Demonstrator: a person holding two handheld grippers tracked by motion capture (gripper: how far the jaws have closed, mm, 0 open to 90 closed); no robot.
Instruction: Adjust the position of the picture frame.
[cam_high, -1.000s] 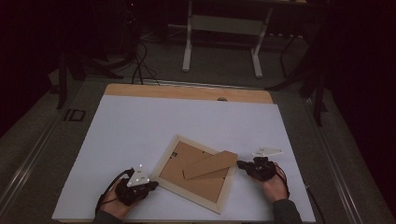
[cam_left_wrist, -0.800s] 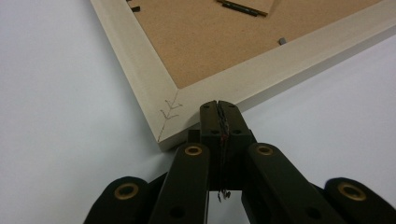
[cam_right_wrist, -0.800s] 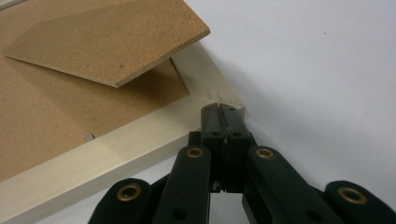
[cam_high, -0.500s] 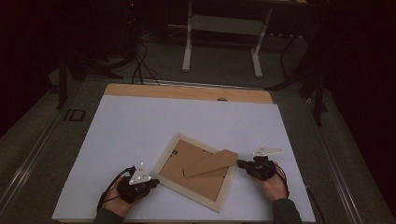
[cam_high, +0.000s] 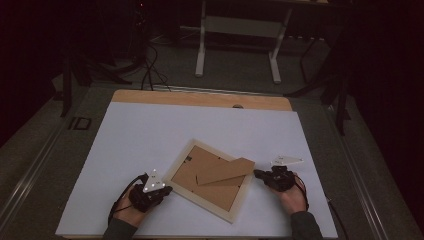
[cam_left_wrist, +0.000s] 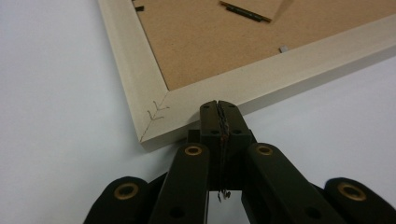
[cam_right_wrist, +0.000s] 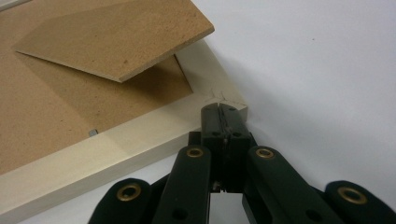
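A pale wooden picture frame lies face down and turned askew on the white table top, its brown backing board up. A brown stand flap juts from the back toward the right. My left gripper is shut, its tips against the frame's left corner. My right gripper is also shut, tips at the frame's right corner just below the stand flap. Nothing is between either pair of jaws.
The white sheet covers the table, with a strip of wood bare at the far edge. A metal stand and cables are on the dark floor beyond.
My left gripper has edged slightly toward the frame's left corner. The frame and right gripper have not visibly moved.
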